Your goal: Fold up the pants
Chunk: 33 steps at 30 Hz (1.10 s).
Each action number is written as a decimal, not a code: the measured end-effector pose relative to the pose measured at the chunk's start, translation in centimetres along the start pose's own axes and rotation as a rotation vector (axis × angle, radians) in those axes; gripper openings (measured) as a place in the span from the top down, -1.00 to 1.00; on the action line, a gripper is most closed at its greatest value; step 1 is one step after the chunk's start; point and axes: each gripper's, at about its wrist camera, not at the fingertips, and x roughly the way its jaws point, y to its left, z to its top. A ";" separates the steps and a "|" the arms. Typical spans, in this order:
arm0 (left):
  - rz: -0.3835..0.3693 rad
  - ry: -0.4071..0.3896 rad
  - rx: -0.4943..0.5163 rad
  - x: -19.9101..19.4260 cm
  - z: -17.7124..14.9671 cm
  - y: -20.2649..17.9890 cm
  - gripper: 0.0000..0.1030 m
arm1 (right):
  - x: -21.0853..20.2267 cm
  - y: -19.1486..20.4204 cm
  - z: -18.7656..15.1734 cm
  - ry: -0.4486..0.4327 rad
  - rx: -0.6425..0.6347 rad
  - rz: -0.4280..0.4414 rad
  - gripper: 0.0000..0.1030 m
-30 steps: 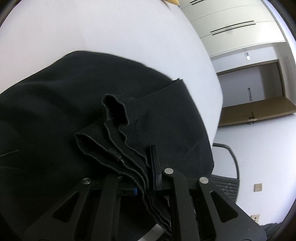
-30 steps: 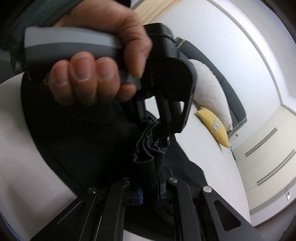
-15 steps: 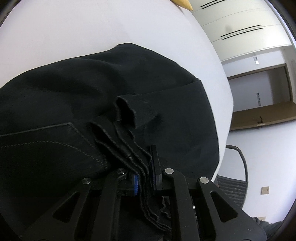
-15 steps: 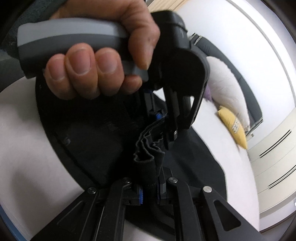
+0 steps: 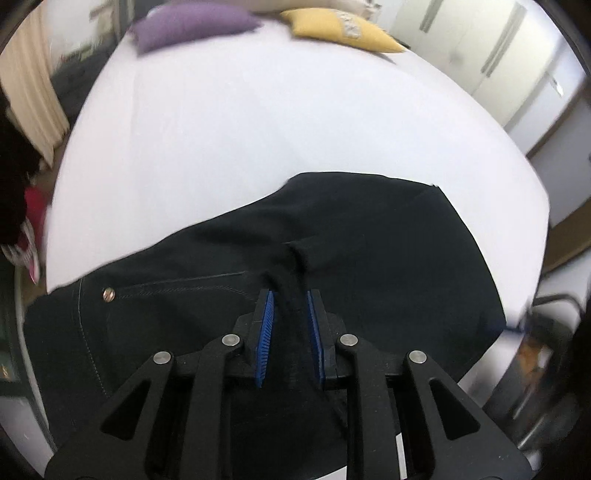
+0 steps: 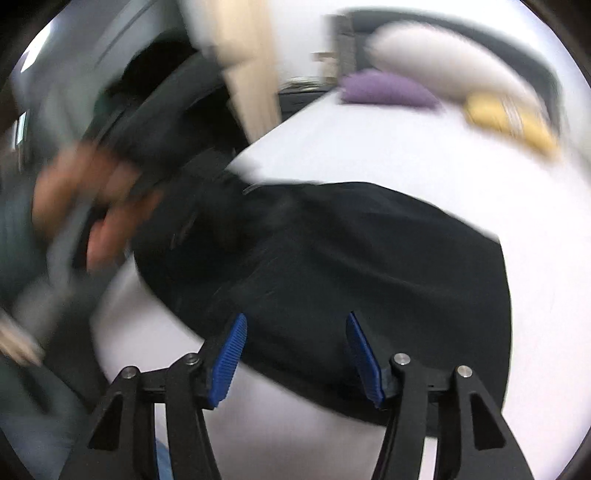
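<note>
Black pants (image 5: 369, 240) lie folded on the white bed (image 5: 258, 129), with a metal rivet (image 5: 108, 293) at the left. My left gripper (image 5: 290, 293) hovers just over them. Its jaws are opening, and a raised ridge of fabric stands loosely between the blue pads (image 5: 266, 325). In the right wrist view, which is blurred by motion, the pants (image 6: 369, 240) spread across the bed (image 6: 406, 147). My right gripper (image 6: 295, 317) hangs above their near edge. Its jaws are opening wide with nothing between them. A person's hand (image 6: 92, 192) holds the left gripper's handle at the left.
A purple pillow (image 5: 192, 22) and a yellow pillow (image 5: 343, 29) lie at the head of the bed, with a white pillow (image 6: 443, 48) behind. A chair (image 5: 546, 332) stands past the bed's right edge. Beige curtains (image 6: 251, 74) hang beyond the left side.
Both grippers were shut on the bunched hems; now both have let go and pulled back. The right one swung away fast. The pants now lie flat on the bed.
</note>
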 end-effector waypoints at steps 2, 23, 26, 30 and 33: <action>0.047 0.017 0.068 1.2 -0.9 -2.6 0.66 | -0.5 -5.1 2.0 -0.027 0.153 0.106 -0.14; 0.231 0.075 0.215 6.2 -5.1 -8.5 0.65 | -2.5 -16.0 -4.9 0.216 0.340 0.218 0.19; 0.224 0.073 0.214 5.9 -5.0 -6.3 0.65 | -4.8 -15.7 -5.2 0.258 0.264 0.161 0.20; 0.220 0.070 0.211 5.7 -4.8 -5.8 0.65 | -8.1 -15.7 -1.3 0.157 0.218 0.182 0.11; 0.215 0.069 0.212 5.6 -4.8 -5.5 0.65 | -7.2 -16.0 2.8 0.075 0.226 0.229 -0.08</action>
